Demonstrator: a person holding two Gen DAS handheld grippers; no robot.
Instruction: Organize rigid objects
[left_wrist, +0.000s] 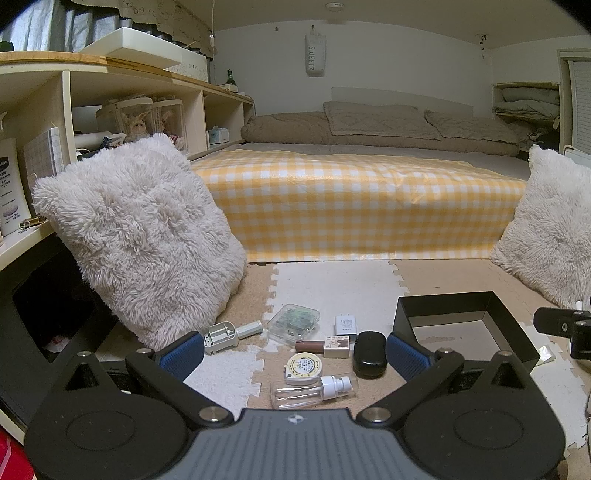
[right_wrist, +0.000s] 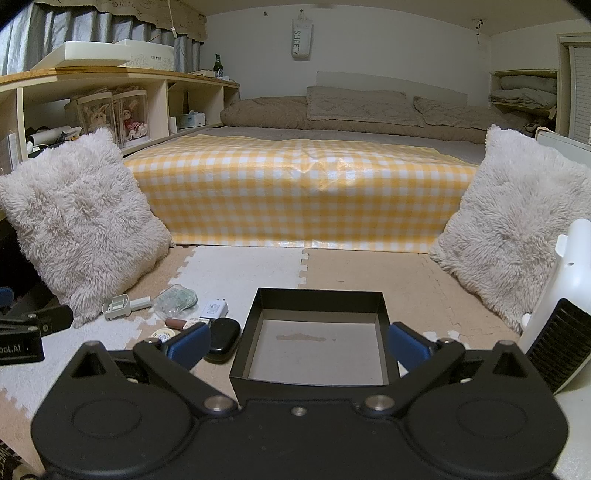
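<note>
Small rigid items, among them a spray bottle (left_wrist: 314, 390) and black case (left_wrist: 369, 354), lie loose on the foam mat (left_wrist: 332, 284) left of the empty black box (right_wrist: 314, 347), likely their destination. Left gripper (left_wrist: 293, 354) and right gripper (right_wrist: 297, 345) both hover spread wide, holding nothing.

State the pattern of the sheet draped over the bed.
Yellow-and-white gingham check on the glossy bed sheet, clearest in the right wrist view.
</note>
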